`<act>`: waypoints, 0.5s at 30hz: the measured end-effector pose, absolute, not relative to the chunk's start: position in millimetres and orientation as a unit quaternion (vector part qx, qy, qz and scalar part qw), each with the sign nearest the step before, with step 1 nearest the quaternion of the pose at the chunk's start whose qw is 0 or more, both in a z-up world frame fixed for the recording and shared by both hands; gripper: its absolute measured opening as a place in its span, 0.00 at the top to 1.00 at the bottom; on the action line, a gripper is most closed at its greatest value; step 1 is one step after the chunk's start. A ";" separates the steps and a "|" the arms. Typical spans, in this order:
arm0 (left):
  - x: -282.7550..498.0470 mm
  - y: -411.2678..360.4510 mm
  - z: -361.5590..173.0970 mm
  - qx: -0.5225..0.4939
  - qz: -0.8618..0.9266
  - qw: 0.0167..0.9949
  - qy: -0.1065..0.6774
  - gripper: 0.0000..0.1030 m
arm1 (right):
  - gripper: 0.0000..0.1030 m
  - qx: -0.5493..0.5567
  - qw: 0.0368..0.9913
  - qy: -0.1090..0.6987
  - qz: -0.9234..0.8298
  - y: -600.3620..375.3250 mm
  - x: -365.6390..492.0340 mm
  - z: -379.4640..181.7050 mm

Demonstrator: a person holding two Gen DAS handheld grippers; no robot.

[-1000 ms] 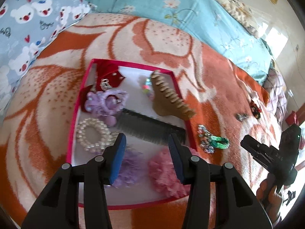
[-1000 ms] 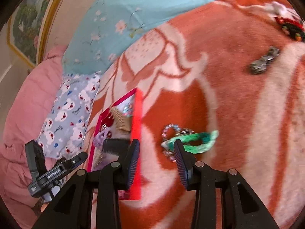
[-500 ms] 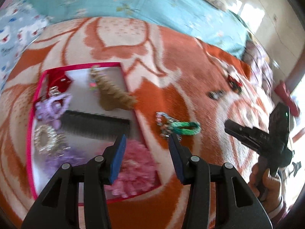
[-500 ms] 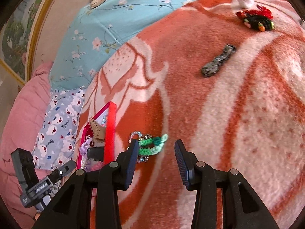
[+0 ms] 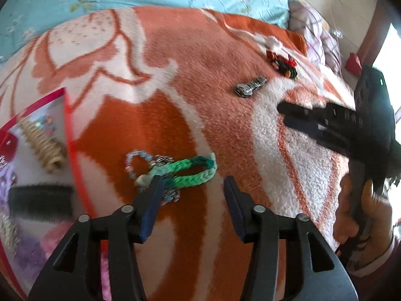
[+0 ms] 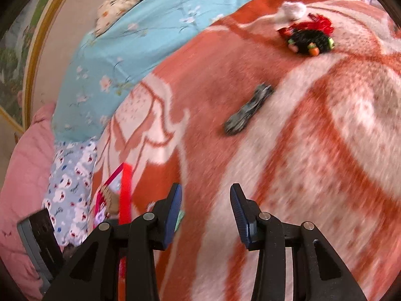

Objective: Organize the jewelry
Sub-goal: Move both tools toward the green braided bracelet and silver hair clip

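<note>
My left gripper [image 5: 193,188] hovers over the orange blanket with its jaws opening and nothing between them. A green braided bracelet [image 5: 190,170], tangled with a beaded one [image 5: 140,160], lies just ahead of its tips, one end beside the left finger. Further off lie a silver clip [image 5: 250,87] and a red and black hair tie [image 5: 283,64]. The red-rimmed tray [image 5: 69,135] of jewelry sits at the left. My right gripper [image 6: 206,200] is open and empty, facing the silver clip [image 6: 248,110] and the hair tie [image 6: 308,37]. A sliver of the green bracelet [image 6: 181,217] shows behind its left finger.
The orange and white blanket [image 5: 225,138] covers the bed, with a blue floral quilt [image 6: 140,47] behind it. A bear-print pillow [image 6: 70,175] and a pink cushion [image 6: 27,165] lie beyond the tray [image 6: 125,188]. A hand [image 5: 361,213] holds the right gripper [image 5: 325,123] at the right.
My left gripper has swung right, from above the tray to just short of the green bracelet, and its jaws have spread. My right gripper has drifted off the bracelet toward the silver clip.
</note>
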State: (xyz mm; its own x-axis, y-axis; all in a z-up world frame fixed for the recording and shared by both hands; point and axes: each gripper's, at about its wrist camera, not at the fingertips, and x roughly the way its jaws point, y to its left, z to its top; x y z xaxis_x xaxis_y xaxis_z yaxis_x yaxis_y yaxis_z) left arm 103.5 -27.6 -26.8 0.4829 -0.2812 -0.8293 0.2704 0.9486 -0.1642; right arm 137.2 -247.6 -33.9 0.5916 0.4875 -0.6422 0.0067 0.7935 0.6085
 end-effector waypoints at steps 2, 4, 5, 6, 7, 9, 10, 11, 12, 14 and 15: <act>111.8 -37.2 -35.3 0.004 -0.161 0.857 0.490 0.48 | 0.57 0.293 0.847 0.425 0.131 -255.6 147.9 -36.1; 117.9 -42.0 -42.9 0.007 -0.162 0.853 0.496 0.48 | 0.57 0.299 0.848 0.421 0.119 -263.2 160.5 -39.9; 121.3 -43.9 -47.0 0.007 -0.161 0.851 0.500 0.48 | 0.57 0.302 0.848 0.420 0.114 -266.8 167.8 -42.3; 124.7 -45.5 -51.6 0.008 -0.157 0.850 0.503 0.48 | 0.57 0.302 0.848 0.421 0.109 -268.4 174.9 -44.6; 127.6 -46.6 -55.7 0.008 -0.155 0.848 0.506 0.48 | 0.57 0.302 0.849 0.422 0.104 -270.8 182.0 -47.6; 132.1 -45.7 -61.6 0.001 -0.157 0.846 0.509 0.59 | 0.57 0.304 0.846 0.426 0.099 -274.4 195.8 -55.1; 133.7 -44.7 -63.6 -0.002 -0.156 0.846 0.510 0.63 | 0.57 0.307 0.845 0.428 0.098 -275.2 202.0 -58.9; 134.9 -42.7 -64.8 -0.008 -0.157 0.846 0.510 0.67 | 0.58 0.307 0.844 0.428 0.099 -275.2 206.8 -61.0; 135.5 -41.4 -64.7 -0.016 -0.163 0.844 0.510 0.82 | 0.59 0.304 0.846 0.427 0.099 -274.7 212.1 -62.5; 138.2 -39.7 -67.2 -0.033 -0.175 0.836 0.518 0.92 | 0.60 0.297 0.848 0.426 0.102 -271.2 223.0 -65.1; 138.1 -39.5 -66.8 -0.032 -0.172 0.838 0.517 0.92 | 0.60 0.295 0.850 0.425 0.102 -269.6 228.2 -65.8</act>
